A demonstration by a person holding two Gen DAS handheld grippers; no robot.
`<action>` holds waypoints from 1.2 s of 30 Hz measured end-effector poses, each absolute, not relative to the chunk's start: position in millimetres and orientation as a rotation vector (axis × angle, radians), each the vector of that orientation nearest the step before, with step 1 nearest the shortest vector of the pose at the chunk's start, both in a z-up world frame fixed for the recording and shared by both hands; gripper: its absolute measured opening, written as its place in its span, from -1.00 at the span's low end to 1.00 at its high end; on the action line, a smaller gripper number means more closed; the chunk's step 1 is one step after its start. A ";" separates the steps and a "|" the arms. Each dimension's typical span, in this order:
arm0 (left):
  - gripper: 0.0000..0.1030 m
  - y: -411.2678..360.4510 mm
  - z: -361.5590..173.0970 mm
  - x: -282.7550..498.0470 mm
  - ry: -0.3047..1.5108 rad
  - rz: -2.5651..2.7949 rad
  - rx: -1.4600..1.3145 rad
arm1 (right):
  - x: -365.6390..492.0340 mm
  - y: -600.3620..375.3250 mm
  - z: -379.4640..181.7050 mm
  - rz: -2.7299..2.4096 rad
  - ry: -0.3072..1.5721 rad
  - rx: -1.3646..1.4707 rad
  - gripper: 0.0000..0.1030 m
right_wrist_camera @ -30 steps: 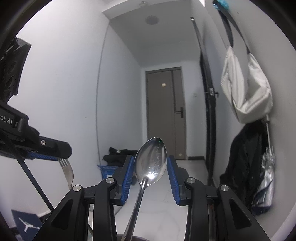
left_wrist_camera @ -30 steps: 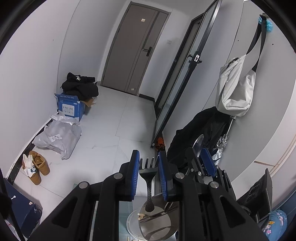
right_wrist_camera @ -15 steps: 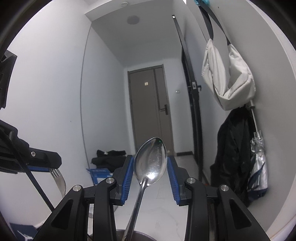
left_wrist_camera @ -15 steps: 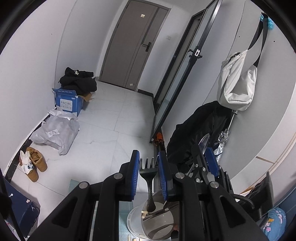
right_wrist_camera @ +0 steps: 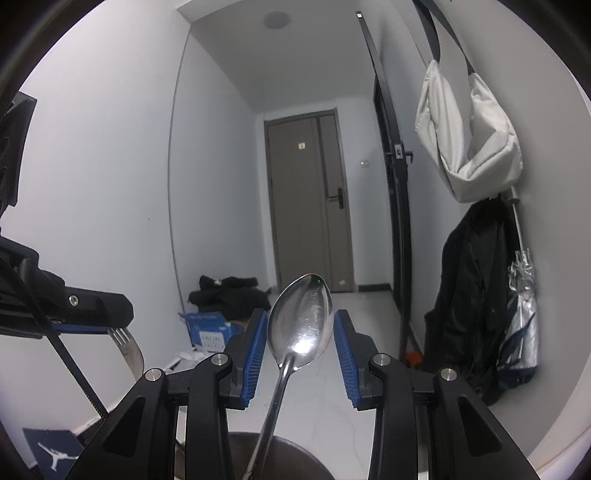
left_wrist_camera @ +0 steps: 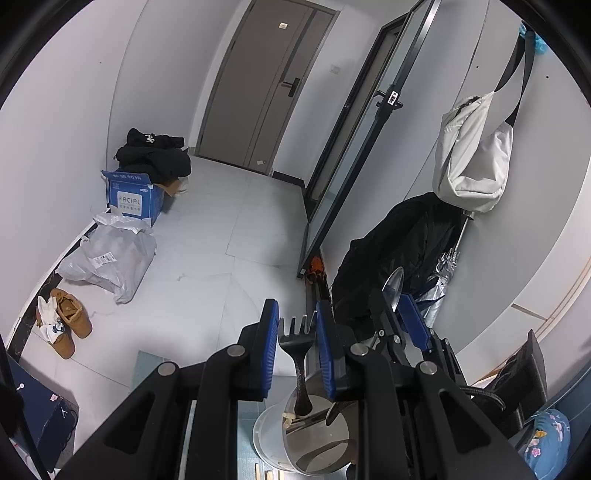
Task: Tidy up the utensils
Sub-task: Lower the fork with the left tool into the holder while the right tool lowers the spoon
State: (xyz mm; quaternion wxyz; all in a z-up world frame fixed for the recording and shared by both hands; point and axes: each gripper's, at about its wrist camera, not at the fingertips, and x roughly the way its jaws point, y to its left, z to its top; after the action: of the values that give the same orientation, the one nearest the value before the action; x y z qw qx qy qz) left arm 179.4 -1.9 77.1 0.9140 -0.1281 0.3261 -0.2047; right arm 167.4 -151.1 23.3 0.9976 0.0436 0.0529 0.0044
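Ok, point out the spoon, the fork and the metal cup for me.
spoon (right_wrist_camera: pixel 301 321): right wrist view, on the bowl.
fork (left_wrist_camera: pixel 295 334): left wrist view, on the head below the tines.
metal cup (left_wrist_camera: pixel 317 448): left wrist view, on the inner wall.

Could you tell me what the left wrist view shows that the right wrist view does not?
Only the left wrist view shows the brown shoes, the grey plastic bag on the floor, and the inside of the metal cup holding the fork's handle. Only the right wrist view shows the ceiling light and the spoon's bowl face on. Both show the door, the white bag on its hook, the blue box, the fork between the left gripper pads, and the spoon between the right gripper pads.
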 end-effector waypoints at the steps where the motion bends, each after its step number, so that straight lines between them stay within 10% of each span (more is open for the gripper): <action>1: -0.68 -1.7 77.2 179.1 0.671 -0.421 -0.264 | 167.0 -151.9 23.6 0.009 0.106 0.091 -0.31; 36: -0.69 12.6 68.7 184.4 0.733 -0.510 -0.368 | 173.0 -143.2 24.0 -0.222 0.164 0.167 -0.31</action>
State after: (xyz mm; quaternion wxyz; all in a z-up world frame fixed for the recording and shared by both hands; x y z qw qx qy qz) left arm 184.4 12.6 68.7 0.8858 -0.1769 0.3523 -0.2450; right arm 173.0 -143.2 24.0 0.9870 0.0830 0.0814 -0.1107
